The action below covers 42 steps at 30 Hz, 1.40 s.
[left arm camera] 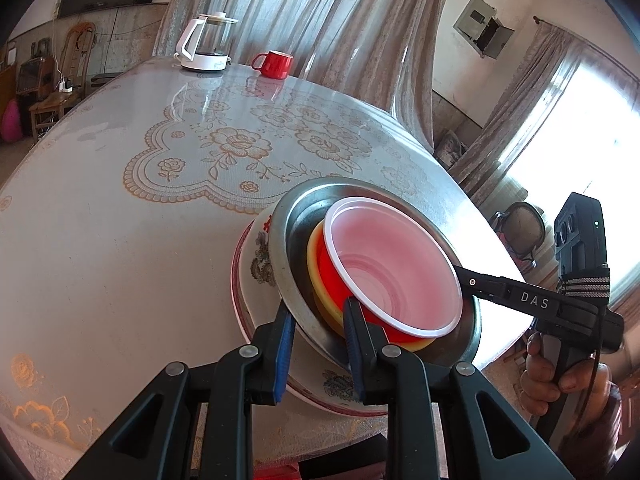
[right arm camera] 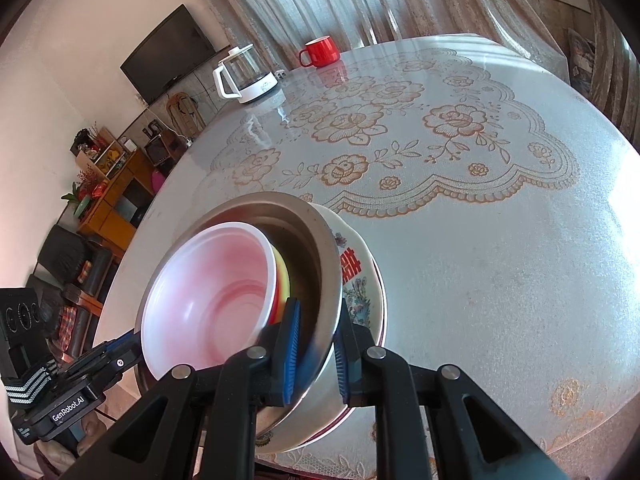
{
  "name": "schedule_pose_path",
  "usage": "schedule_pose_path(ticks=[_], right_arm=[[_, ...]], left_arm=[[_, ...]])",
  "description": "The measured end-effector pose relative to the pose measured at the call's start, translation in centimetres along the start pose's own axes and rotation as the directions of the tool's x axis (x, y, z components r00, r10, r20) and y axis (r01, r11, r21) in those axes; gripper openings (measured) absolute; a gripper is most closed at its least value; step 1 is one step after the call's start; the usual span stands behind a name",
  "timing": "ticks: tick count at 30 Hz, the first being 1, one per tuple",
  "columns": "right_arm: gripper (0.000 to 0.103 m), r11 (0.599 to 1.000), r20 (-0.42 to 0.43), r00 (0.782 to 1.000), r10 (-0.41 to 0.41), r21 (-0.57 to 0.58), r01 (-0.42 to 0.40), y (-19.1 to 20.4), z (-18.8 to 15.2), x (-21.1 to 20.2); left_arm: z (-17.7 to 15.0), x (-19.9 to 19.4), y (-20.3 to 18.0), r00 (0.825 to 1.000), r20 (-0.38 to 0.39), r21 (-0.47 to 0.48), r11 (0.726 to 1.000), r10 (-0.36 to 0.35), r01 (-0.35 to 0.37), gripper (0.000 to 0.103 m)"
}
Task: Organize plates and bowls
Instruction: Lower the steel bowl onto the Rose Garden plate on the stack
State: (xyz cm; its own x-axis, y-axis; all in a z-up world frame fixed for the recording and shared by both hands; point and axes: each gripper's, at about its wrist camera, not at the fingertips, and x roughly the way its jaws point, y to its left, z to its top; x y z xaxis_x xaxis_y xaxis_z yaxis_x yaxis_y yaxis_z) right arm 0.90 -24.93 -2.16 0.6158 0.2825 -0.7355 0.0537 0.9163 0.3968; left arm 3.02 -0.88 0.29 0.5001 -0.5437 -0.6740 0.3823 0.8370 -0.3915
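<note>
Nested stack near the table edge: red-white plastic bowl in yellow bowl, in steel bowl, on floral plate. Left gripper pinches the steel rim on one side, right gripper pinches the opposite rim. Stack sits directly ahead of both.

Both views sit just behind their own black two-finger grippers, looking forward and steeply down across a round table covered in a floral lace cloth. The left wrist camera looks from the near left of a nested stack of bowls, close up, with the right gripper in frame at right. The right wrist camera faces the same stack from the opposite side. Both share the red mug and white-based glass kettle at the far edge.
</note>
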Motion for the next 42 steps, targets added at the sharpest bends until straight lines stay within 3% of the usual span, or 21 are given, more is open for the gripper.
schedule_pose_path(ticks=[22, 35, 42], right_arm=[[0.023, 0.999, 0.032, 0.999, 0.021, 0.025, -0.022, -0.3, 0.4, -0.4], [0.023, 1.000, 0.057, 0.998, -0.004, 0.029, 0.003, -0.8, 1.0, 0.0], [0.013, 0.999, 0.059, 0.998, -0.029, -0.020, 0.030, -0.1, 0.9, 0.3]], left_arm=[[-0.6, -0.9, 0.2, 0.999, 0.010, 0.016, 0.999, -0.043, 0.043, 0.027], [1.4, -1.9, 2.2, 0.997, 0.081, -0.047, 0.999, -0.001, 0.005, 0.026], [1.4, -0.2, 1.4, 0.999, 0.033, -0.002, 1.000, 0.031, -0.031, 0.017]])
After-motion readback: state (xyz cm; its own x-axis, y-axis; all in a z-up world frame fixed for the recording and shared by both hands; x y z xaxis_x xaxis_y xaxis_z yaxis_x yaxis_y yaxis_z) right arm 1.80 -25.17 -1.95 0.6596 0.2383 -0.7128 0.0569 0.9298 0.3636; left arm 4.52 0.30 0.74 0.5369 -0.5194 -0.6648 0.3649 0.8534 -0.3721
